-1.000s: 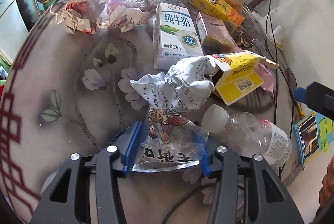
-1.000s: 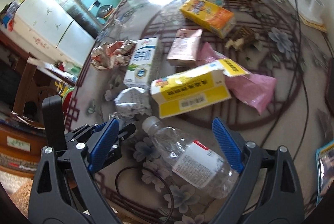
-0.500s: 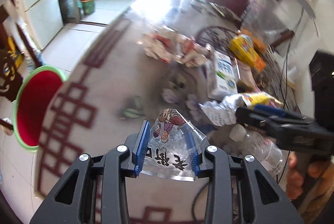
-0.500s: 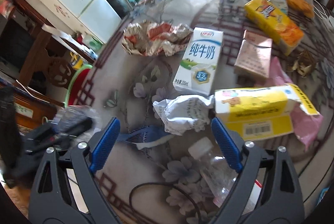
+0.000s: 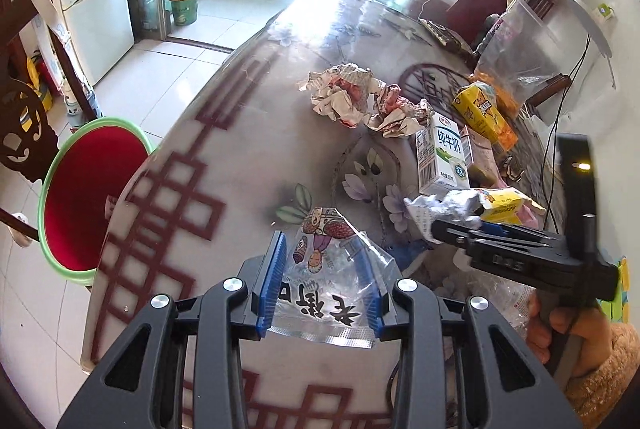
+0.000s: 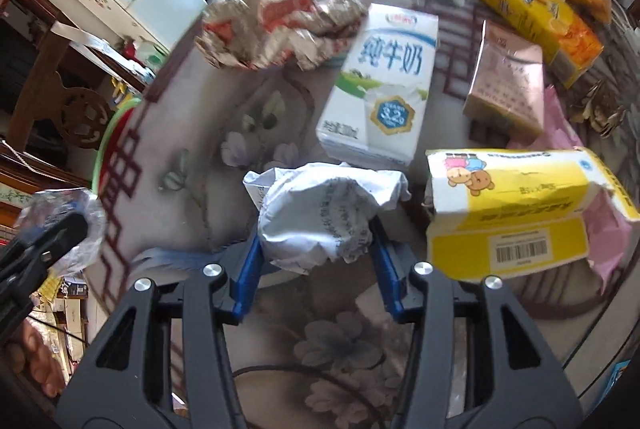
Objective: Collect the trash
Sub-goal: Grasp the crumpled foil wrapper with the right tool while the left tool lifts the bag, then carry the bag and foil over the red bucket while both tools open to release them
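My left gripper (image 5: 322, 247) is shut on a clear plastic snack bag (image 5: 320, 269) with cartoon print, held above the table's left edge. A red bin with a green rim (image 5: 92, 197) stands on the floor down to the left. My right gripper (image 6: 316, 235) points down at a crumpled white paper ball (image 6: 320, 213) on the table. Its jaws are closing, and both blue pads (image 6: 250, 265) touch the paper's sides. In the left wrist view the right gripper (image 5: 460, 229) shows at the right, held by a hand. In the right wrist view the left gripper (image 6: 52, 233) shows at the left with the bag.
Around the paper ball lie a milk carton (image 6: 384, 85), a torn yellow box (image 6: 512, 213), a pink carton (image 6: 508, 85), a yellow-orange juice carton (image 6: 540, 13) and crumpled wrappers (image 6: 280, 25). A clear bottle (image 5: 504, 293) lies under the right gripper. A dark cable (image 6: 280, 369) runs along the table's near edge.
My left gripper rose and swung left with the bag, bringing the red bin into view. My right gripper moved from over the bottle to the paper ball and narrowed its jaws around it.
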The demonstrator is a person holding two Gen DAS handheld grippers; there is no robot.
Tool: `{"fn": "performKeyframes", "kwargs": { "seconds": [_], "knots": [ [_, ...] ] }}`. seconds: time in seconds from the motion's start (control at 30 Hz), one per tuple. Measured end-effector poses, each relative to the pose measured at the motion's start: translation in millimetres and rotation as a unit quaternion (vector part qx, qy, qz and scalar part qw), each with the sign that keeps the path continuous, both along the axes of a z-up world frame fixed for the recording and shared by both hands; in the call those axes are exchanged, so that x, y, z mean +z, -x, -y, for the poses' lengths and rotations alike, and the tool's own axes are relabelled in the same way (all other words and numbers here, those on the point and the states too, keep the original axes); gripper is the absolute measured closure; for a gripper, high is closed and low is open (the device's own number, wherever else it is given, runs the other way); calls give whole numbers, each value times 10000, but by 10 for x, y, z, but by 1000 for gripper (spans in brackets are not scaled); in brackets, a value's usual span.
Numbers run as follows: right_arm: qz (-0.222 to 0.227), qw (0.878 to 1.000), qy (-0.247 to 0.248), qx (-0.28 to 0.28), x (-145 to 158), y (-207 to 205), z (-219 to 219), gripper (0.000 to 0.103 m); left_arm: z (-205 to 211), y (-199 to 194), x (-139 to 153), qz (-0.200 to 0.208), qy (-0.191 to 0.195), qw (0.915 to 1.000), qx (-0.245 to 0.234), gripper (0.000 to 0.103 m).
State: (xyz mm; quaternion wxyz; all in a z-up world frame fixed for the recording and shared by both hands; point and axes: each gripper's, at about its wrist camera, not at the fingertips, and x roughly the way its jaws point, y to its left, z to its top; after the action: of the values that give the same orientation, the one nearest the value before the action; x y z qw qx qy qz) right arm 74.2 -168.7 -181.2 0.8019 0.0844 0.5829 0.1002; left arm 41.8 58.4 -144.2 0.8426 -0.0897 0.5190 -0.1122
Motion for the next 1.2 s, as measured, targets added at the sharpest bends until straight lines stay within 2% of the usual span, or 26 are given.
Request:
{"fn": "performKeyframes", "kwargs": {
  "seconds": [0.37, 0.57, 0.77, 1.2],
  "knots": [
    [843, 9960, -279, -88, 831, 236, -96, 55, -175, -160, 171, 221, 87, 9997, 46, 70],
    [1287, 9909, -390, -6, 1183, 266, -252, 55, -372, -180, 312, 422, 72, 9990, 159, 70],
    [1449, 9886, -357, 179, 1341, 201, -561, 54, -687, -183, 379, 558, 88, 9979, 319, 71],
    [1446, 9873, -266, 608, 1320, 27, -1493, 54, -1635, -277, 288, 477, 33, 9952, 858, 73]
  ]
}}
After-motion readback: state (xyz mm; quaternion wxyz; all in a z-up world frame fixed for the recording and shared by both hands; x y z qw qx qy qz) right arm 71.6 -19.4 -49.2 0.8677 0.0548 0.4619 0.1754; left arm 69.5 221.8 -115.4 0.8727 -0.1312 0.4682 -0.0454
